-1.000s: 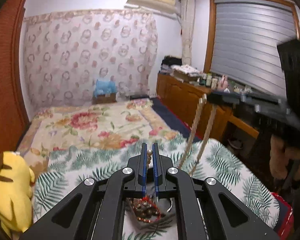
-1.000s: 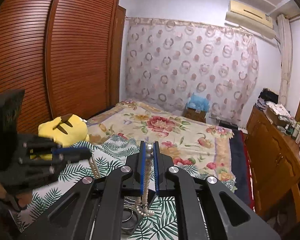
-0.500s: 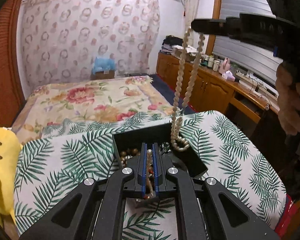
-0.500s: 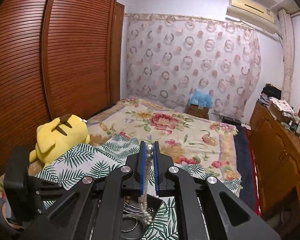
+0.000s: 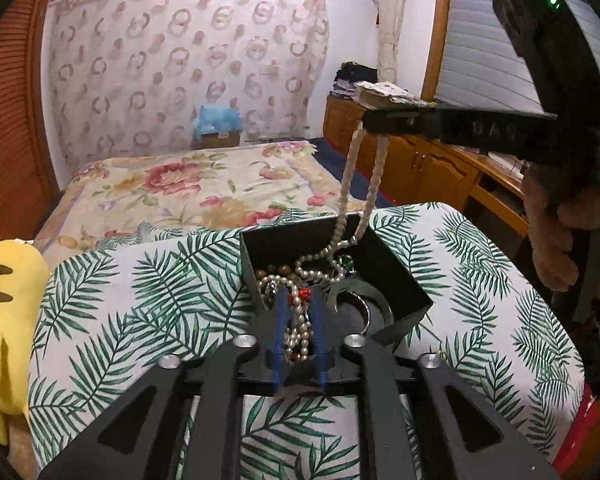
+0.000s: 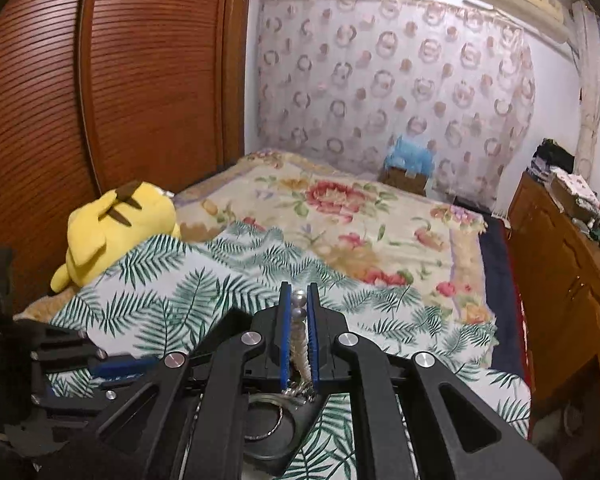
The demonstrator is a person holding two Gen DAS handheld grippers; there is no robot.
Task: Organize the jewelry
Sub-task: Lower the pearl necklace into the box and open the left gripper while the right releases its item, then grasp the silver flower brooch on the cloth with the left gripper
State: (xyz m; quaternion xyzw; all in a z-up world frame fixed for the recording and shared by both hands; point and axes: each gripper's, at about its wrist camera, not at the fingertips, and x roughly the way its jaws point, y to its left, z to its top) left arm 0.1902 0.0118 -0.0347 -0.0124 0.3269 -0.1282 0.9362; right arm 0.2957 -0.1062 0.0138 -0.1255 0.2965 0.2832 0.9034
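A black open box [image 5: 384, 256] full of mixed jewelry sits on the palm-leaf cloth [image 5: 140, 304]. My right gripper [image 6: 299, 300] is shut on a pearl necklace [image 5: 354, 184] and holds it up above the box; the strand's lower end trails into the box. In the right wrist view the pearls [image 6: 299, 320] sit between the blue pads. My left gripper [image 5: 298, 312] is low over the box's near side, its jaws slightly apart around a bunch of pearls [image 5: 298, 328] and red beads; I cannot tell if it grips them.
A yellow plush toy [image 6: 116, 232] lies at the cloth's left edge. A floral bedspread [image 5: 188, 188] stretches behind. A wooden cabinet [image 5: 420, 164] stands on the right, a wooden wardrobe [image 6: 100, 80] on the left. A silver ring [image 6: 266, 416] lies in the box.
My left gripper has dropped down into the box and its jaws have parted a little. My right gripper has lowered the pearl necklace so more of it lies in the box.
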